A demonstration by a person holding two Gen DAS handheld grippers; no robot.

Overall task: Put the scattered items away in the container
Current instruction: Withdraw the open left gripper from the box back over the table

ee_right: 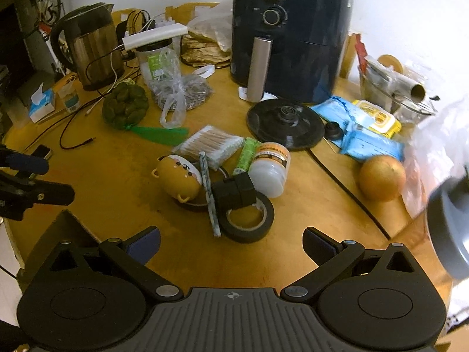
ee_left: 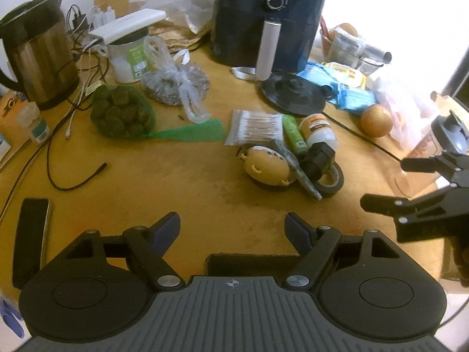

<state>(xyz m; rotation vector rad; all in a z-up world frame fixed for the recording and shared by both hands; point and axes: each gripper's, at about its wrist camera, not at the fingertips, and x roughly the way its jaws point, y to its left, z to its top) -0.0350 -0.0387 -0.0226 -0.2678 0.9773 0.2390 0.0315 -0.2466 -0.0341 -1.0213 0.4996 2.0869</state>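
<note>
A round wooden table (ee_left: 123,182) is seen crowded with household things. The left gripper (ee_left: 233,224) is held over bare tabletop, its two blue-padded fingers spread apart with nothing between them. The right gripper (ee_right: 231,239) is likewise held wide, nothing being gripped, just short of a black roll of electrical tape (ee_right: 249,220).

The scattered items are gathered in one cluster near the table's middle. On the tape roll a black cube-shaped block (ee_right: 233,190) is rested, and a grey speckled stick (ee_right: 209,193) is laid against the roll's left side. Beside it a yellow rounded toy with a cartoon face (ee_right: 178,177) is seen on a dark disc. Behind these lie a clear packet of cotton swabs (ee_right: 211,145), a green tube (ee_right: 246,155) and a white bottle with an orange label (ee_right: 271,167), all touching or nearly so.

A dark box-like edge (ee_left: 249,259) is seen just behind the left gripper's fingers, at the near rim of the table; whether it is the container cannot be told.

Further back stand a dark blue air fryer with two dials (ee_right: 288,35), a steel kettle (ee_right: 91,47) and its black round base (ee_right: 281,123). A brown onion (ee_right: 381,177) is set to the right, a green net bag of dark balls (ee_right: 124,105) to the left.
</note>
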